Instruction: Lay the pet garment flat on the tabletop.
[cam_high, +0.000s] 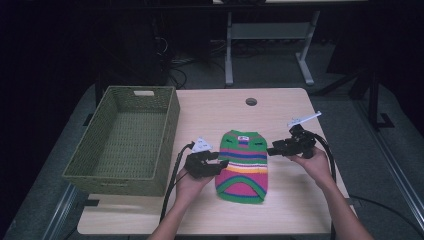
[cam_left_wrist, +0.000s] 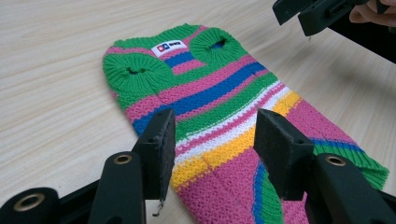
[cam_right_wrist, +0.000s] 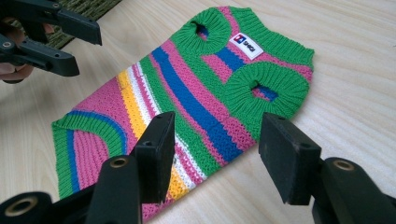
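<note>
A small knitted sweater (cam_high: 243, 165) with green, pink, blue, white and yellow stripes lies flat on the wooden table (cam_high: 290, 200), its neck end toward the far side. A white label sits at its collar (cam_left_wrist: 167, 46). My left gripper (cam_high: 223, 164) is at the sweater's left edge, open, its jaws (cam_left_wrist: 215, 122) just above the striped knit with nothing pressed between them. My right gripper (cam_high: 270, 150) is at the sweater's right edge, also open (cam_right_wrist: 218, 122), its pads clear of the fabric. Each gripper view shows the other gripper across the sweater (cam_left_wrist: 303, 14) (cam_right_wrist: 60, 32).
A green woven basket (cam_high: 107, 175) stands on the left part of the table, with nothing inside it. A round cable hole (cam_high: 251, 101) sits near the table's far edge. Bare tabletop lies in front of and to the right of the sweater.
</note>
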